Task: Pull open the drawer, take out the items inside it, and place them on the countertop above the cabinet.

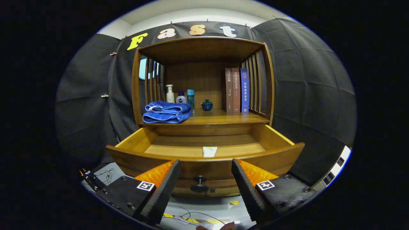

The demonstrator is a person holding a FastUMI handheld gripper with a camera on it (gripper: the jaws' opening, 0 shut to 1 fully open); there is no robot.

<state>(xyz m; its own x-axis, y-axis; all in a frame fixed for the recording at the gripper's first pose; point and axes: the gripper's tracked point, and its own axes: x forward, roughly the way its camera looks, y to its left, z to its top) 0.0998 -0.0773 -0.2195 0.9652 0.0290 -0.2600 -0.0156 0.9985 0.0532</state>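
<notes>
Between the spread fingers of the claw (pixel 206 179), which stood wide open and held nothing, the dark knob (pixel 200 183) on the front panel of the drawer (pixel 204 161) was seen, untouched by either finger. Just beyond that panel, the drawer was found pulled well out of the wooden cabinet (pixel 204 48), so the opening step was judged done. Inside, one item was made out: a small white packet (pixel 209 151) lying on the drawer floor against the front edge, near its middle; its exact nature could not be told. It was judged that this packet had yet to be lifted out. Above the drawer, the countertop (pixel 223 119) was seen to carry a folded blue towel (pixel 166 112) at its left front corner, with three bottles (pixel 181 95) behind it, a small blue lidded cup (pixel 207 104) near the middle, and three upright books (pixel 236 90) toward the right edge. Bare wood was left at the front right for the packet. Whether any of these things belonged to the drawer could not be judged.
</notes>
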